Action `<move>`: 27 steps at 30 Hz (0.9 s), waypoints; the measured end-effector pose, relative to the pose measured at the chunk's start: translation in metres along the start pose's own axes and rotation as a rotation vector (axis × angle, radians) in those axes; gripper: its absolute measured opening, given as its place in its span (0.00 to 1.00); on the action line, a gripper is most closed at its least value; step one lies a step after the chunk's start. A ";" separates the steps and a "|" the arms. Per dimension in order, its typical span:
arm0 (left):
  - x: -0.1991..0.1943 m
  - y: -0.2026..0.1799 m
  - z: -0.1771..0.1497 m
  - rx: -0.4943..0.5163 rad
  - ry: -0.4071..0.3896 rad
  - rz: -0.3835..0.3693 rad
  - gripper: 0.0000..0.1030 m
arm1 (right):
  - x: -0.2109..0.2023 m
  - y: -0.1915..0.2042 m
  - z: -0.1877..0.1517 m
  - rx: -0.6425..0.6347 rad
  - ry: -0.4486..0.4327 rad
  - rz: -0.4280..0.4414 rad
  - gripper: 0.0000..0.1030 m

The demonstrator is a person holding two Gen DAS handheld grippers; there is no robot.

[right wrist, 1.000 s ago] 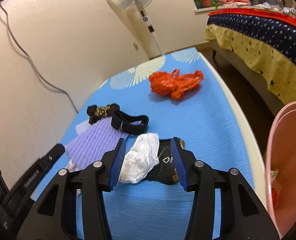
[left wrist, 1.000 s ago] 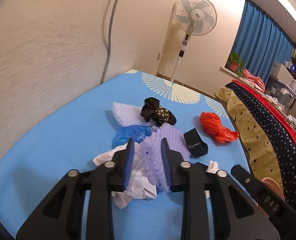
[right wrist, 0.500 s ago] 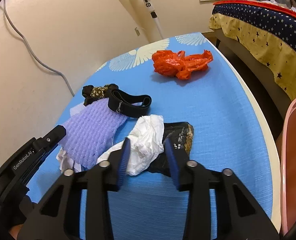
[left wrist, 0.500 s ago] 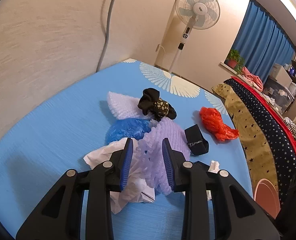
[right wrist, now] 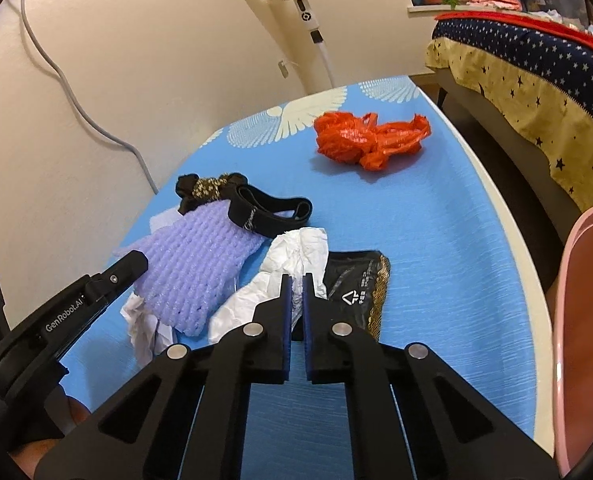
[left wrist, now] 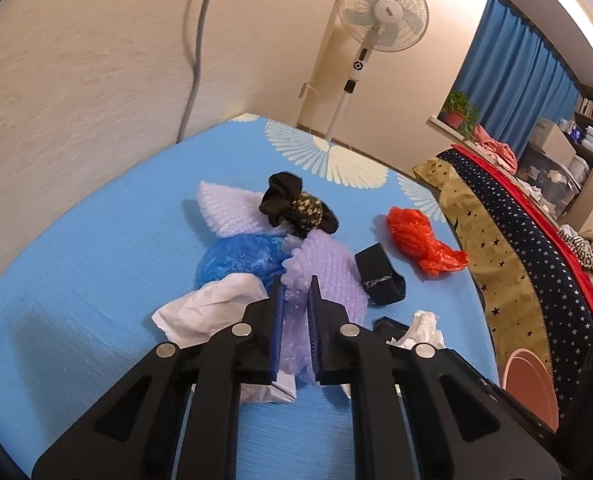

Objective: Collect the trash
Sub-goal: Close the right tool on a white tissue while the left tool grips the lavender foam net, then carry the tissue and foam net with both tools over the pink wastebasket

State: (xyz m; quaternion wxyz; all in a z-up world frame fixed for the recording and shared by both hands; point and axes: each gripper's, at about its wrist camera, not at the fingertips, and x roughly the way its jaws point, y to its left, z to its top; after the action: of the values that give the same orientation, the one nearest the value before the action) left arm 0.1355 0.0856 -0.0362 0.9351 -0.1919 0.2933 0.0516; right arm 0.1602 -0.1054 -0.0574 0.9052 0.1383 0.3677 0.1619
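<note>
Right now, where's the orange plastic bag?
In the right wrist view the orange plastic bag lies alone at the far end of the blue table, beyond the black strap.

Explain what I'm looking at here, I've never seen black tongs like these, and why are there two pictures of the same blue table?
These are hand-held grippers, one in each of a person's hands, each carrying a camera that looks along its fingers; so you get two views of one table. In the left view, the left gripper has just closed on a purple foam net. In the right view, the right gripper has just closed on a white crumpled tissue. Also lying there: an orange plastic bag, a black strap, a black wrapper and a blue bag. A pink bin stands beside the table.
</note>
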 end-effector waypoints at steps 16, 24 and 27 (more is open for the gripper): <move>-0.054 -0.026 0.009 0.109 -0.078 -0.065 0.09 | -0.068 0.001 0.008 -0.026 -0.123 -0.058 0.05; -0.088 -0.036 0.006 0.144 -0.108 -0.093 0.09 | -0.111 -0.001 0.006 -0.037 -0.179 -0.086 0.05; -0.098 -0.041 0.004 0.160 -0.114 -0.106 0.09 | -0.126 -0.003 0.006 -0.040 -0.199 -0.096 0.05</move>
State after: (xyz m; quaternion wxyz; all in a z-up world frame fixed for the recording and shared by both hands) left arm 0.0652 0.0505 0.0361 0.9641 -0.1287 0.2320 -0.0108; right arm 0.0797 -0.1584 0.0238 0.9465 0.1176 0.2791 0.1112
